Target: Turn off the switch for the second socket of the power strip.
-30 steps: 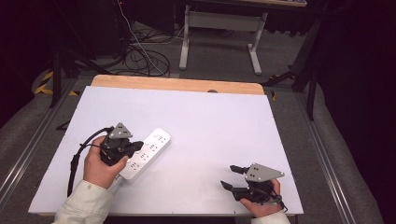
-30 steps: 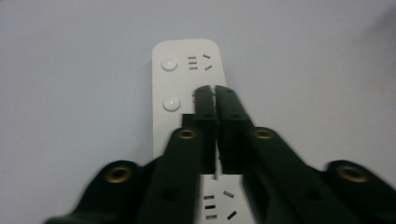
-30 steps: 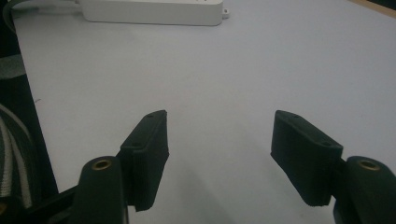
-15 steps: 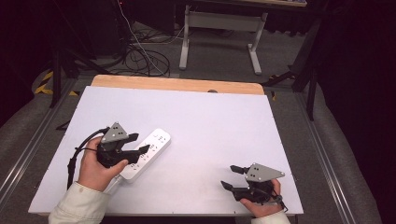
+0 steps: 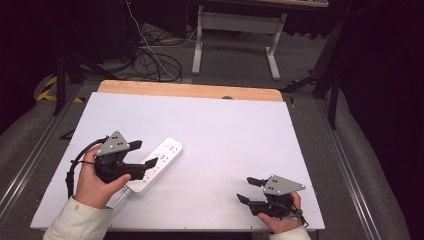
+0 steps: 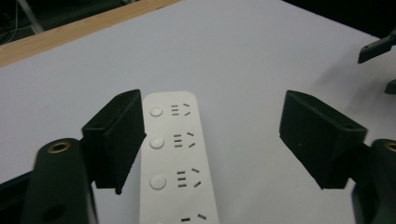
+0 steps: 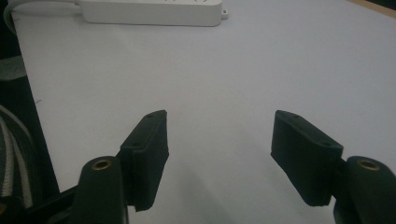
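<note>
White power strip (image 5: 154,165) sits between the gaping left claw (image 5: 142,154).

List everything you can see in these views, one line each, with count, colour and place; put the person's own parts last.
White rectangular plastic power strip: one, white, left half of the table, lying flat, cord end toward the person.
White table top with a wooden far edge: one, white and light wood, centre of the high view.
Grey metal desk frame: one, grey, on the floor beyond the table.
Black floor cables: a tangle, black, floor beyond the table's far left.
Left gripper: one, black, jaws open over the power strip's near part.
Right gripper: one, black, jaws open above bare table at near right.
Hands: two, cream sleeves, near edge.
</note>
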### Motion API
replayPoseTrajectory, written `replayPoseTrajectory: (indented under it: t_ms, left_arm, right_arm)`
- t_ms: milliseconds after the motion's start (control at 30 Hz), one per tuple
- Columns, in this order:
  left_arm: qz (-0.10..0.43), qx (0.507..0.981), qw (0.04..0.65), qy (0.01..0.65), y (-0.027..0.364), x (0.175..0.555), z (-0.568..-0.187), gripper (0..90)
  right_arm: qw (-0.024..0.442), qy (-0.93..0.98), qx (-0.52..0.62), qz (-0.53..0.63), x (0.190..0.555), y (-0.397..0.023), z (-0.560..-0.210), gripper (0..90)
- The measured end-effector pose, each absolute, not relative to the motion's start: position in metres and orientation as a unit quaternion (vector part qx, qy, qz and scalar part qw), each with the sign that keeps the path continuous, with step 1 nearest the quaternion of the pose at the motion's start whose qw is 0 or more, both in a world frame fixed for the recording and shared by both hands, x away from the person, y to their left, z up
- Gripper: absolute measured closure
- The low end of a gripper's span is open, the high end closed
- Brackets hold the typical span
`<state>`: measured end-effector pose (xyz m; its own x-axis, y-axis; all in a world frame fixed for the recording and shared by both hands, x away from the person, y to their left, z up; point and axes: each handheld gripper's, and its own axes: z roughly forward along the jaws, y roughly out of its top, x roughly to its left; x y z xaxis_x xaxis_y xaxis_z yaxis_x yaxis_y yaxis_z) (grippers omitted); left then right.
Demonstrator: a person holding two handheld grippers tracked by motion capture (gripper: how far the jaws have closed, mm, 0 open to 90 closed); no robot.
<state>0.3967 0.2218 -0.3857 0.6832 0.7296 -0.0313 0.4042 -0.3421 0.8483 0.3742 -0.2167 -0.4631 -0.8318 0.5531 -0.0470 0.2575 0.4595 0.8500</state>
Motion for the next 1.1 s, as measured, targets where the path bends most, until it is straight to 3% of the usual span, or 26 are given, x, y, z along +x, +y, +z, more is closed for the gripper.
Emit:
replayPoseTrajectory:
  t_ms: [567,1100]
  left_arm:
    - [0.188,0.787,0.5,0.309,0.259,0.369,-0.38,11.0]
    - [0.218,0.778,0.504,0.306,0.283,0.349,-0.397,10.0]
  right_arm:
    - [0.162,0.838,0.241,0.462,0.374,-0.217,-0.463,37.0]
    - [0.162,0.838,0.241,0.463,0.374,-0.217,-0.462,37.0]
